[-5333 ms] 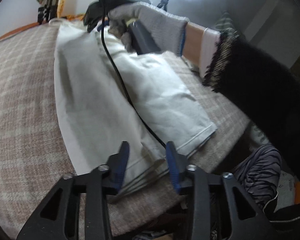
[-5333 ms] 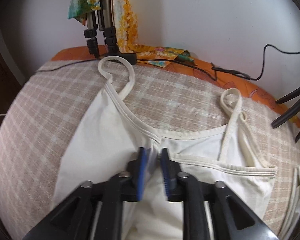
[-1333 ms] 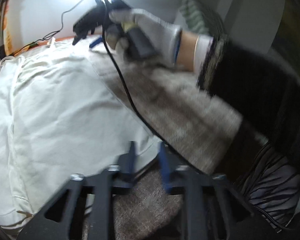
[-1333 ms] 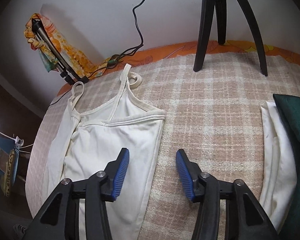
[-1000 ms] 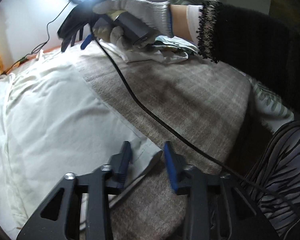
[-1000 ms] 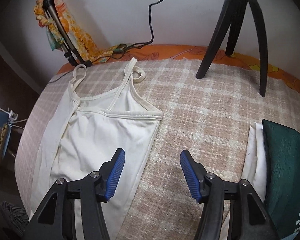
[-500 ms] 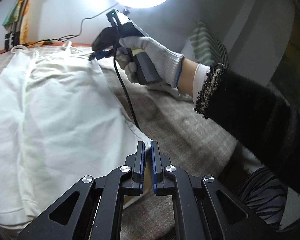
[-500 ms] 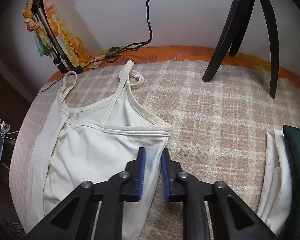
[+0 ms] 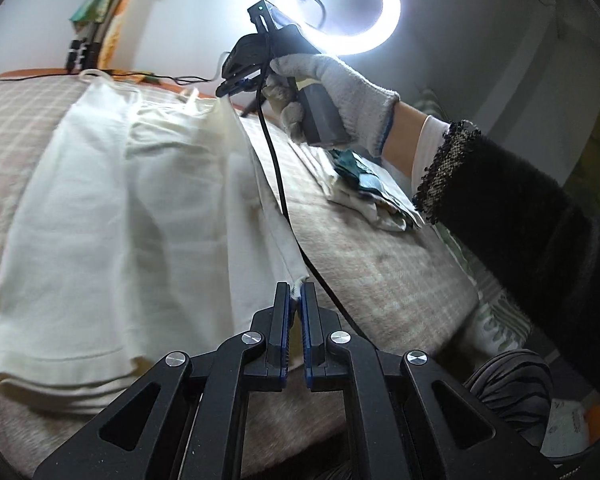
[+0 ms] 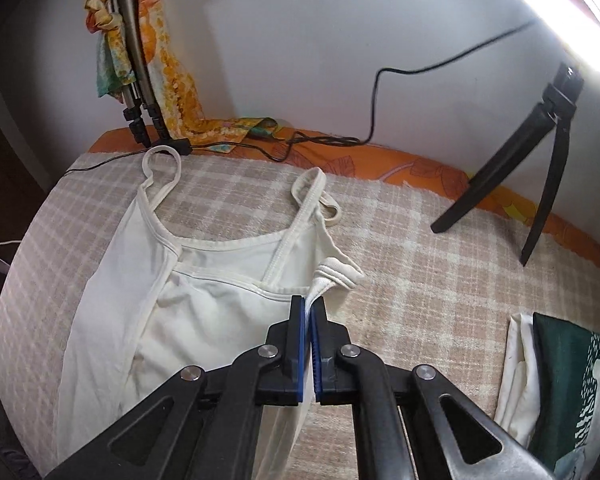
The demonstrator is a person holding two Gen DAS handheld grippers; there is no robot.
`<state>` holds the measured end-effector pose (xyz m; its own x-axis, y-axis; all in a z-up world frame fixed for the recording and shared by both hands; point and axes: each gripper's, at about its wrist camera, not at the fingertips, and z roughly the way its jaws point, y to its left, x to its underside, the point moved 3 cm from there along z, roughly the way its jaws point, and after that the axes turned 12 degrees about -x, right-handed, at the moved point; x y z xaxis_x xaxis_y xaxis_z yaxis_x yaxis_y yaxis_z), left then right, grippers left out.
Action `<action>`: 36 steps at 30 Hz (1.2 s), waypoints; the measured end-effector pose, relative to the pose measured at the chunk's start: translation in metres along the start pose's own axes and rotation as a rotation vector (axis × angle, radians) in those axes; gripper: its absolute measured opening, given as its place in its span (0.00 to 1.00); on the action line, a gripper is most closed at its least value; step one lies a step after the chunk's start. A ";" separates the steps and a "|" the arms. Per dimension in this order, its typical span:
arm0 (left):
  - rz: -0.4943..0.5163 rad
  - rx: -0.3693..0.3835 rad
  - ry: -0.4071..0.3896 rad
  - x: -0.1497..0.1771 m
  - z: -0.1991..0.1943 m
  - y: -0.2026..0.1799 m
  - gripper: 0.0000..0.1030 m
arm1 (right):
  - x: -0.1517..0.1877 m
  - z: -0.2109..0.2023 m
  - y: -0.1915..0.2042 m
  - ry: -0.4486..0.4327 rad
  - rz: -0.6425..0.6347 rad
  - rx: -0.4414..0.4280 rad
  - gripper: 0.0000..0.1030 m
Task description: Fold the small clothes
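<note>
A cream strappy camisole (image 9: 132, 208) lies lengthwise on a plaid beige blanket (image 9: 380, 272). My left gripper (image 9: 295, 292) is shut on its hem corner at the right edge and holds it lifted. My right gripper (image 10: 311, 306) is shut on the top right corner of the camisole (image 10: 204, 300), near the armhole, and lifts it too. The right gripper also shows in the left wrist view (image 9: 230, 86), held by a gloved hand, with the raised right side edge stretched between both grippers. The left side lies flat, folded inward.
A pile of folded clothes, white and dark green (image 10: 556, 376), lies at the right; it also shows in the left wrist view (image 9: 364, 184). A black tripod (image 10: 532, 184), a stand with a colourful scarf (image 10: 140, 52) and cables (image 10: 324, 140) stand at the back. A ring light (image 9: 336, 4) shines above.
Both grippers closed on the camisole's right edge about half a second ago and have since lifted it off the blanket. The fabric's right side now stands raised.
</note>
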<state>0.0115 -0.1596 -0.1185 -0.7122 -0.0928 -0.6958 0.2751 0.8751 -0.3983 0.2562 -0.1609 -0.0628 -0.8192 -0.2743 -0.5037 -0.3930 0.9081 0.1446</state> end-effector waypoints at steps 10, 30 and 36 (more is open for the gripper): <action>-0.060 -0.062 -0.032 0.008 -0.019 0.028 0.04 | -0.013 0.037 0.071 0.051 -0.096 0.039 0.00; -0.063 -0.126 0.006 0.020 -0.037 0.047 0.08 | -0.010 0.067 0.107 0.065 -0.083 -0.147 0.32; -0.020 -0.305 -0.123 0.016 -0.079 0.065 0.32 | -0.018 0.033 0.103 -0.007 -0.067 -0.194 0.33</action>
<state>-0.0331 -0.0666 -0.1079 -0.6272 -0.1513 -0.7640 0.0429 0.9727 -0.2279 0.2439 -0.0520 -0.0667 -0.7861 -0.3292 -0.5232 -0.5199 0.8099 0.2716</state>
